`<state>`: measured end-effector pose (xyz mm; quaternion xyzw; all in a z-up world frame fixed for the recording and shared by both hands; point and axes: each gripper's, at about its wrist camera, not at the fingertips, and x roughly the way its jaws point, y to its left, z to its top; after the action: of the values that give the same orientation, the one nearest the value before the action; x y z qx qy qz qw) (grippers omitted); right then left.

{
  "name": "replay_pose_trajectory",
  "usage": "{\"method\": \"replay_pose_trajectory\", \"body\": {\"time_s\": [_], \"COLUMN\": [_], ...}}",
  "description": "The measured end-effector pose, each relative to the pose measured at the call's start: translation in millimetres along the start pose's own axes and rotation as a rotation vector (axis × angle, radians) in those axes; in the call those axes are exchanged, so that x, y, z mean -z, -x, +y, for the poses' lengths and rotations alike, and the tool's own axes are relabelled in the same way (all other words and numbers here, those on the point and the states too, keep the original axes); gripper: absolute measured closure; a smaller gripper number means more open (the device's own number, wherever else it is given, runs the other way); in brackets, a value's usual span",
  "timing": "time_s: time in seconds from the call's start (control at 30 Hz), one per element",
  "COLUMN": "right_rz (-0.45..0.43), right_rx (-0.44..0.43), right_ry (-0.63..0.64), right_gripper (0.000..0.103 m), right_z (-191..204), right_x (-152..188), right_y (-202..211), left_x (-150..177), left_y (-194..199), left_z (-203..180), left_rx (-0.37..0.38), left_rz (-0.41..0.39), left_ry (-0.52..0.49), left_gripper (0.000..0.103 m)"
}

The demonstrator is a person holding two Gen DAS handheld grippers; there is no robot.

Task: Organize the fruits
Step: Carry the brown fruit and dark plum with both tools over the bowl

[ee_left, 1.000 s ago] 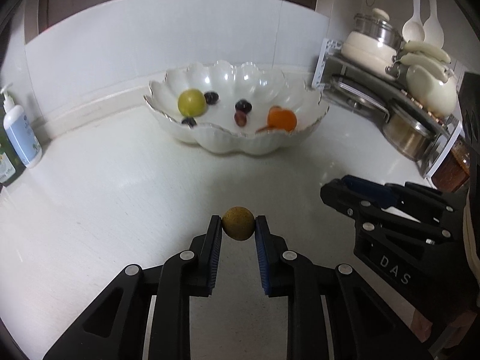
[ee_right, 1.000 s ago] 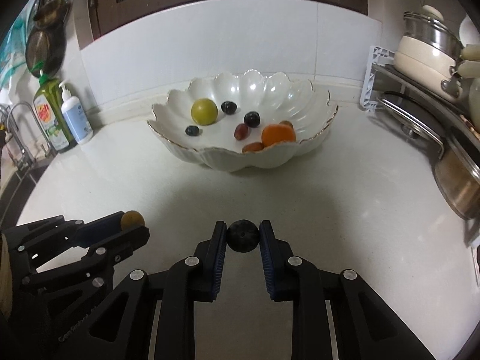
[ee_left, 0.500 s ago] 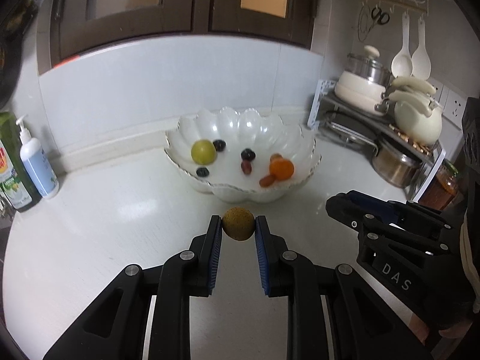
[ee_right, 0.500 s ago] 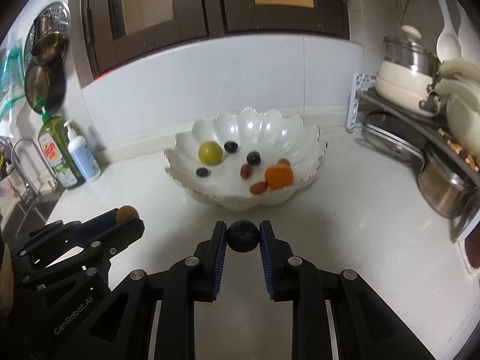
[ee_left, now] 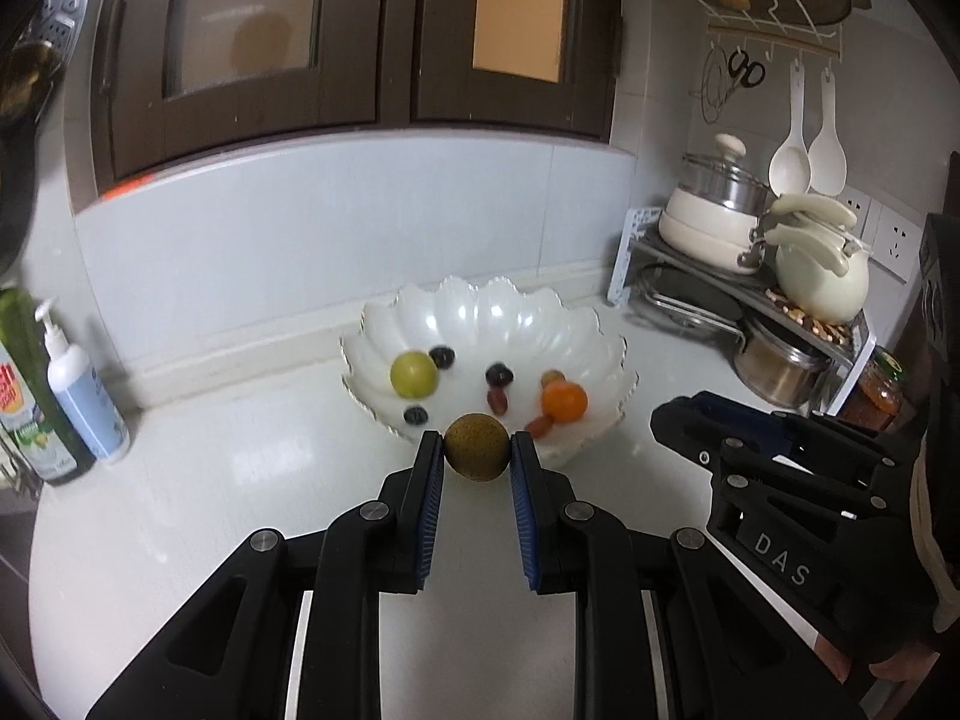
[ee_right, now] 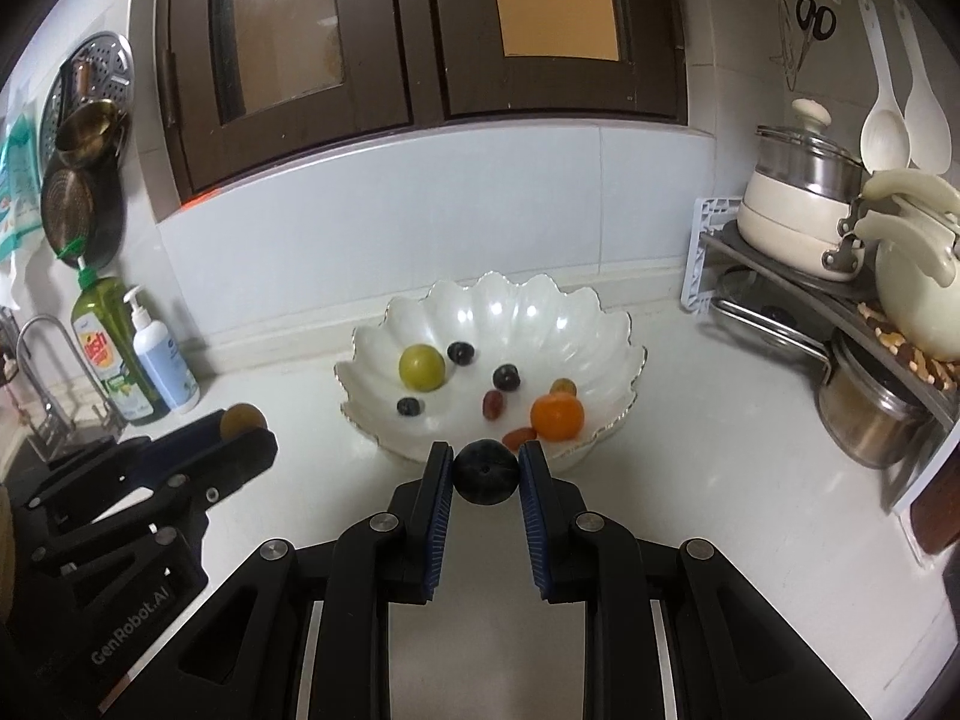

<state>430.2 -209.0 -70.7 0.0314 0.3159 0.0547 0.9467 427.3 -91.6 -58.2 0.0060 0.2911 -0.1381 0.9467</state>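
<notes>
My left gripper [ee_left: 476, 449] is shut on a small brown round fruit [ee_left: 476, 445], held above the white counter just short of the scalloped white bowl [ee_left: 480, 312]. My right gripper [ee_right: 485, 473] is shut on a dark plum [ee_right: 485, 471], also raised in front of the bowl [ee_right: 516, 306]. Inside the bowl lie a yellow-green fruit [ee_right: 422, 366], an orange [ee_right: 557, 416], and several dark and red grapes. The left gripper [ee_right: 243, 429] shows at the left of the right wrist view with its brown fruit [ee_right: 242, 418]; the right gripper [ee_left: 678, 417] shows at the right of the left wrist view.
A rack [ee_right: 780, 300] with pots, a kettle and lids stands at the right. Soap bottles [ee_right: 156, 354] and a tap [ee_right: 36, 360] are at the left by the sink. Dark cabinets [ee_right: 420, 30] hang above the backsplash. White counter [ee_left: 240, 468] lies in front of the bowl.
Both grippers have risen with their fruits still held; the bowl now sits lower and smaller in each view and the cabinets have come into sight.
</notes>
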Motion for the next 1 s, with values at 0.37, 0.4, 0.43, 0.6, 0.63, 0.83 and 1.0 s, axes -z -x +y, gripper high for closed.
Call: {"method": "replay_pose_trajectory", "body": {"time_s": [0.37, 0.4, 0.43, 0.6, 0.63, 0.83, 1.0], "right_rz": [-0.035, -0.035, -0.035, -0.008, -0.005, 0.015, 0.041], "right_rx": [0.032, 0.032, 0.036, 0.045, 0.049, 0.07, 0.086], "right_ry": [0.006, 0.006, 0.003, -0.004, -0.003, 0.006, 0.013], "right_gripper": [0.079, 0.079, 0.079, 0.079, 0.079, 0.079, 0.079], "right_z": [4, 4, 3, -1, -2, -7, -14], "right_x": [-32, -35, -38, -53, -56, -71, -80], "right_y": [-12, -14, -16, -31, -35, -53, -69], "left_x": [-38, -42, -45, -61, -63, -77, -84], "left_y": [-17, -20, -22, -37, -40, -64, -83], "left_z": [14, 14, 14, 18, 19, 23, 23], "left_rx": [-0.008, -0.012, -0.011, -0.01, -0.012, -0.019, -0.028], "left_rz": [-0.03, -0.027, -0.028, -0.018, -0.015, 0.015, 0.046], "left_ry": [-0.021, -0.026, -0.028, -0.038, -0.04, -0.057, -0.063], "left_gripper": [0.08, 0.08, 0.08, 0.08, 0.08, 0.08, 0.08]}}
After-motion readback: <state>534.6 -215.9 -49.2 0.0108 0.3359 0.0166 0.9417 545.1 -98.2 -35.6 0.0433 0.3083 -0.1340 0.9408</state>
